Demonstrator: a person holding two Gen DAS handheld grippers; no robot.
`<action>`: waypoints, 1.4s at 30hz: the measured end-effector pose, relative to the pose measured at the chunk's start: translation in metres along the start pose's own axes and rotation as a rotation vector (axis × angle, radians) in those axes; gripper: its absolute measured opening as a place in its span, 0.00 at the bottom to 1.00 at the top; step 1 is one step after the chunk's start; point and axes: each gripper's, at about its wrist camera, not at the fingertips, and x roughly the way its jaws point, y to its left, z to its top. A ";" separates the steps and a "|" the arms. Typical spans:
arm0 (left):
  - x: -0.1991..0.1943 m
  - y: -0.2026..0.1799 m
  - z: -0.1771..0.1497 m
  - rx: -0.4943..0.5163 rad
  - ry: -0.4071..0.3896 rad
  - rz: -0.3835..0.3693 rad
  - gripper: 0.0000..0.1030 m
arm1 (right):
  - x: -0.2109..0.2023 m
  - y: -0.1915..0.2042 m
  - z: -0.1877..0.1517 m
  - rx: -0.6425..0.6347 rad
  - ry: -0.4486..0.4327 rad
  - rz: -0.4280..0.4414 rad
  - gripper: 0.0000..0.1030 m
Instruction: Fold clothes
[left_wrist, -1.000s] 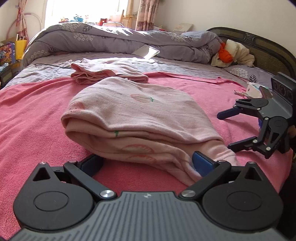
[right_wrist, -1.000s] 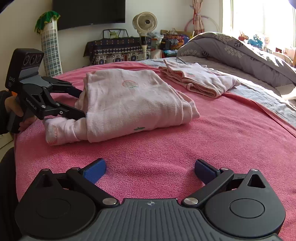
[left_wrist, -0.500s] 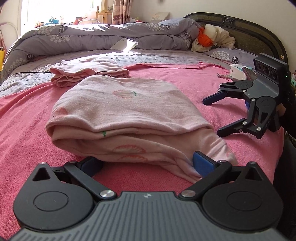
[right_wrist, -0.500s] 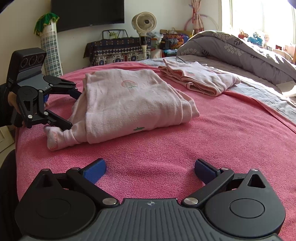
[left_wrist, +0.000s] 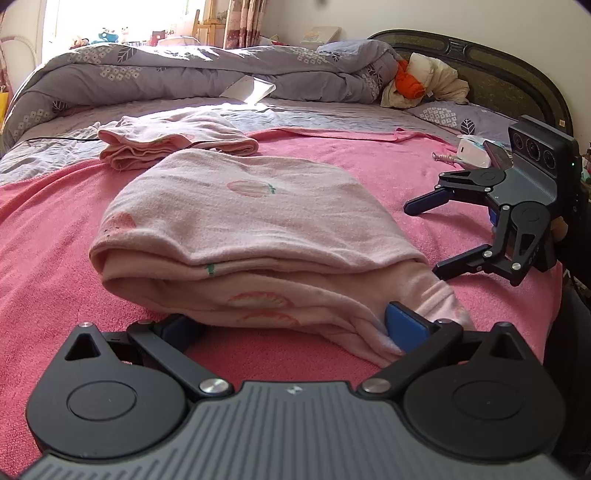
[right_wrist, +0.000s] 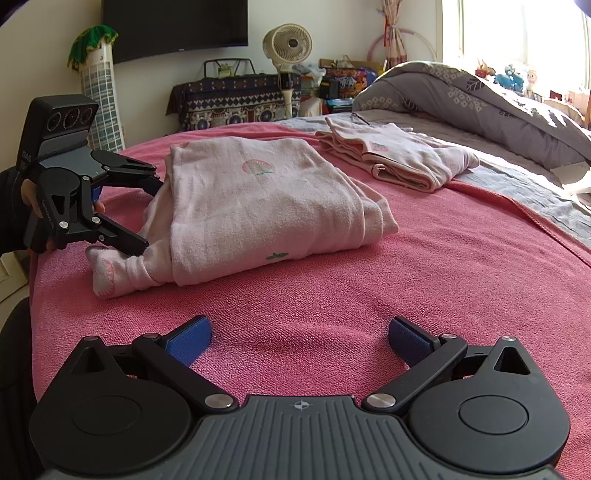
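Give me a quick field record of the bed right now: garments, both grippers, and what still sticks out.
surface: pink blanket
near garment: folded pink top, one sleeve end poking out
far garment: second folded pink piece, beside the grey duvet
left gripper: open, fingers around the sleeve side
right gripper: open, over bare blanket, holding nothing

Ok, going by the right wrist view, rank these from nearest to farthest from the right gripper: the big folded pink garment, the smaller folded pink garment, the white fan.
From the right gripper, open over bare pink blanket:
1. Big folded pink garment, ahead and slightly left, with the left gripper at its sleeve end.
2. Smaller folded pink garment, farther back on the right, at the blanket's edge.
3. White fan, off the bed, by the back wall.
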 end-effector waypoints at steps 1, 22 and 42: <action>0.000 -0.001 0.000 0.001 0.000 0.004 1.00 | 0.000 0.000 0.000 0.000 0.000 0.000 1.00; -0.001 -0.001 -0.004 -0.021 -0.036 0.013 1.00 | 0.001 -0.003 0.000 0.017 -0.005 0.012 1.00; -0.001 -0.002 -0.005 -0.019 -0.038 0.020 1.00 | 0.001 -0.004 0.000 0.019 -0.006 0.014 1.00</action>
